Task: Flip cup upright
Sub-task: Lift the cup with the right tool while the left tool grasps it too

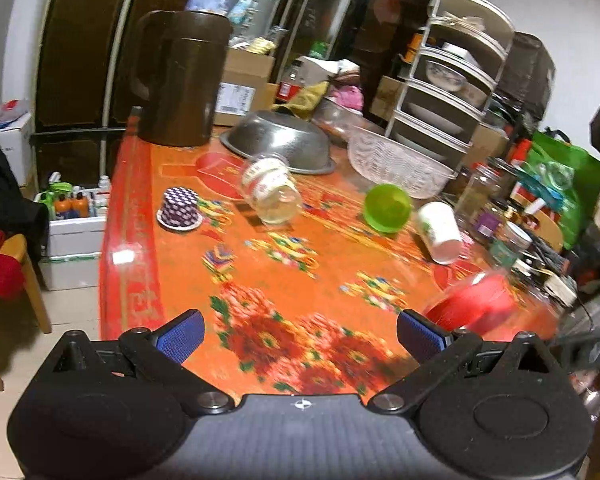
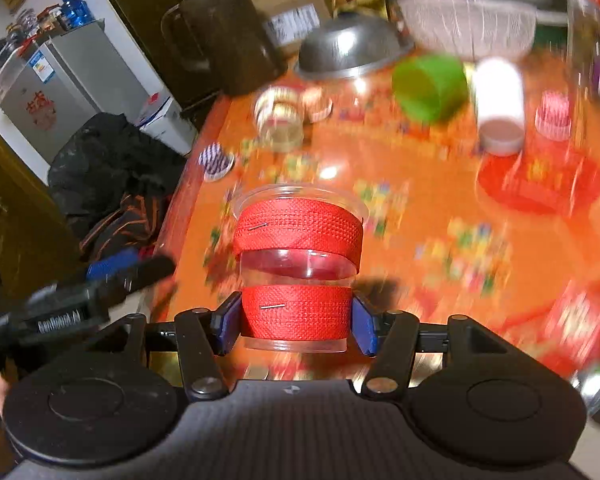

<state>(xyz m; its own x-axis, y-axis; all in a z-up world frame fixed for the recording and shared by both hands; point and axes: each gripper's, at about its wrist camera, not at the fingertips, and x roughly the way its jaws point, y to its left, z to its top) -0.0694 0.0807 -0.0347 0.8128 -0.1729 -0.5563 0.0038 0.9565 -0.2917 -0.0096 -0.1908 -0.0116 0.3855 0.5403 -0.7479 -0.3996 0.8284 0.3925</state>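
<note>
A clear plastic cup wrapped in red tape bands (image 2: 298,248) sits between the blue pads of my right gripper (image 2: 296,320), which is shut on its base; its rim points away from the camera, above the orange floral table (image 2: 420,200). The same cup shows blurred at the right in the left wrist view (image 1: 474,306). My left gripper (image 1: 298,338) is open and empty over the table's near edge, and it appears at the left in the right wrist view (image 2: 112,268).
Several cups lie or stand on the table: a clear jar on its side (image 1: 270,188), a green cup (image 1: 388,208), a white paper cup (image 1: 440,232), an upside-down purple checked cup (image 1: 180,208). Behind are a steel bowl (image 1: 280,140), a glass bowl (image 1: 396,164), a dark pitcher (image 1: 180,80).
</note>
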